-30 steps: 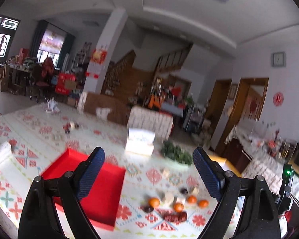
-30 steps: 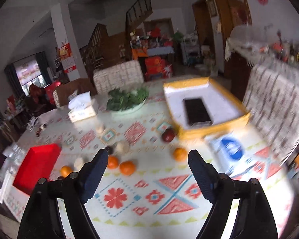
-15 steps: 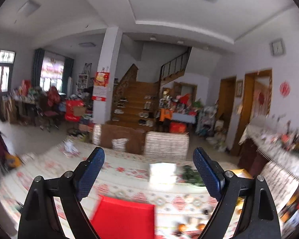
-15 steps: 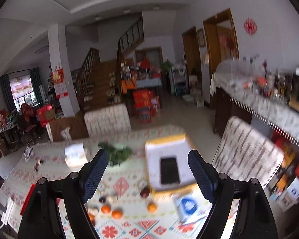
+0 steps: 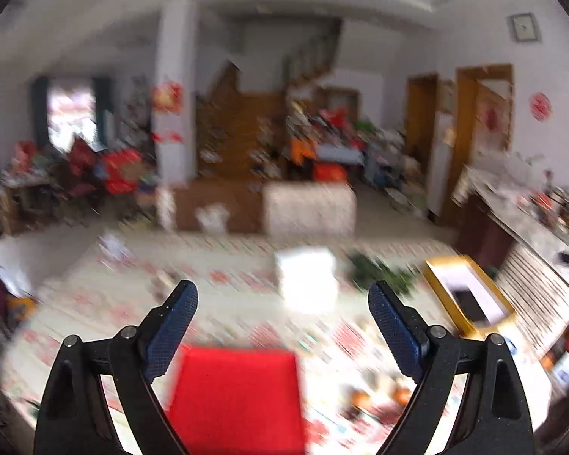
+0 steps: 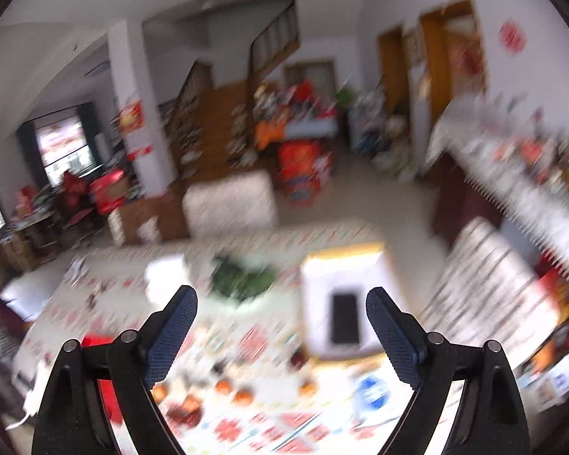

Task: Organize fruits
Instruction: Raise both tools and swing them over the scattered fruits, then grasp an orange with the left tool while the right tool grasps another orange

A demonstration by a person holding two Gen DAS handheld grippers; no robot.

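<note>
Evidently staging: red tray sat near-left on the tabletop, fruits loose mid-table, yellow tray right. Left gripper fingers wide, empty; right gripper fingers had just been opening, nothing between.

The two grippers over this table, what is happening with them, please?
A person holds both over a patterned table to sort fruit. The left gripper and the right gripper are open and empty; the right's jaws have just been opening. The oranges lie loose on the cloth, between a red tray and a yellow tray.
</note>
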